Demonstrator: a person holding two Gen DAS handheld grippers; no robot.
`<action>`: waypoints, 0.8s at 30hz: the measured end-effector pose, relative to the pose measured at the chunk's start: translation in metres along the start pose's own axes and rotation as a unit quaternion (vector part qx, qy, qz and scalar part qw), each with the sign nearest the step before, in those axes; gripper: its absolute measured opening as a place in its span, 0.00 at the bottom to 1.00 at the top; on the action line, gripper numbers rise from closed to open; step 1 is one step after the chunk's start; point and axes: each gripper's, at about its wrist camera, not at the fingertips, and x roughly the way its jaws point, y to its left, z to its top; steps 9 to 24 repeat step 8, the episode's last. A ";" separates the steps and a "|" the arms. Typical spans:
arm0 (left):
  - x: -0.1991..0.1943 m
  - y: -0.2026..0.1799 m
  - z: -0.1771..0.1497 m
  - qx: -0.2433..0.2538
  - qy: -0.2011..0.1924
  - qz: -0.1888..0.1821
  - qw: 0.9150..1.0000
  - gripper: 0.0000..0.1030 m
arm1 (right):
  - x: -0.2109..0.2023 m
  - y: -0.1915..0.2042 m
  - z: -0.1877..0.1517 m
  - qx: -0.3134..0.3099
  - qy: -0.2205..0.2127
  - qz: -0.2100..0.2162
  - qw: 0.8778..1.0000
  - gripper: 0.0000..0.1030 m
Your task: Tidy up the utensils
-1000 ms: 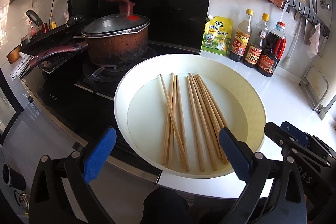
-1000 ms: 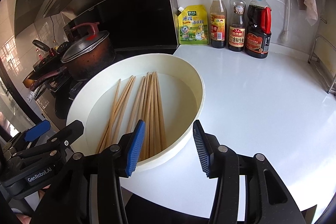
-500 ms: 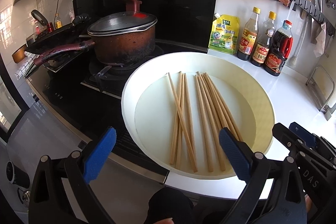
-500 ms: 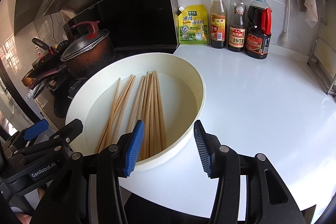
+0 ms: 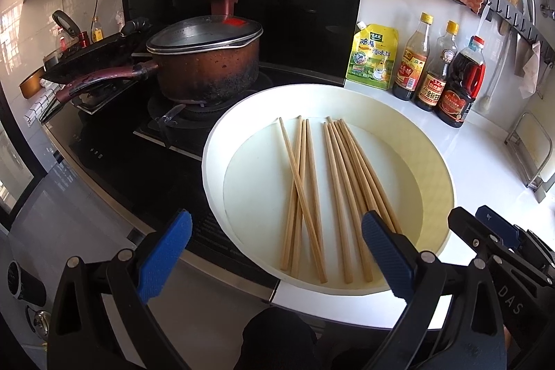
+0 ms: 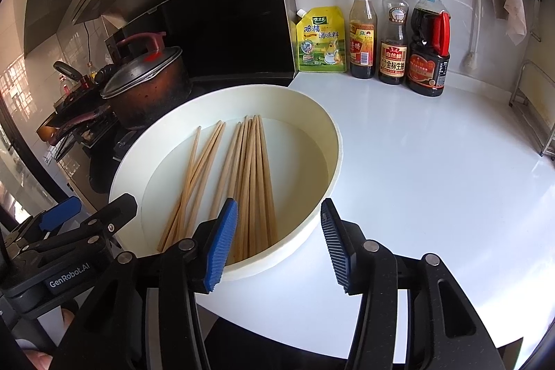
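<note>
"GenRobot.AI" is showing in white on the left gripper; "DAS" is showing on the right gripper. The yellow pouch is bearing "鸡精调味料".

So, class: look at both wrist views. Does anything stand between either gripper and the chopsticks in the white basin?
Nothing visible does. The chopsticks lie loose and uncovered in the white basin. The left gripper and right gripper are both open and empty at its near rim; only that low rim lies between.
</note>
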 end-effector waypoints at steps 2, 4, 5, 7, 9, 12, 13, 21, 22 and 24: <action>0.000 0.000 0.000 -0.002 0.003 0.000 1.000 0.94 | 0.000 0.000 -0.001 0.000 0.000 0.000 1.000 0.47; 0.000 -0.001 -0.001 -0.001 0.005 0.000 1.000 0.94 | 0.000 0.000 -0.001 0.000 0.000 0.001 1.000 0.48; 0.000 -0.001 -0.001 0.000 0.006 0.000 1.000 0.94 | 0.000 0.000 -0.002 0.000 0.000 0.001 1.000 0.48; 0.000 -0.002 -0.001 0.001 0.005 0.001 1.000 0.94 | 0.000 0.000 -0.003 0.001 -0.001 0.000 1.000 0.48; 0.000 -0.003 -0.002 0.001 0.005 0.001 1.000 0.94 | -0.001 0.000 -0.004 0.002 -0.001 0.001 1.000 0.48; 0.000 -0.003 -0.002 0.001 0.005 0.001 1.000 0.94 | -0.001 0.000 -0.004 0.002 -0.001 0.001 1.000 0.48; 0.000 -0.003 -0.002 0.001 0.005 0.001 1.000 0.94 | -0.001 0.000 -0.004 0.002 -0.001 0.001 1.000 0.48; 0.000 -0.003 -0.002 0.001 0.005 0.001 1.000 0.94 | -0.001 0.000 -0.004 0.002 -0.001 0.001 1.000 0.48; 0.000 -0.003 -0.002 0.001 0.005 0.001 1.000 0.94 | -0.001 0.000 -0.004 0.002 -0.001 0.001 1.000 0.48; 0.000 -0.003 -0.002 0.001 0.005 0.001 1.000 0.94 | -0.001 0.000 -0.004 0.002 -0.001 0.001 1.000 0.48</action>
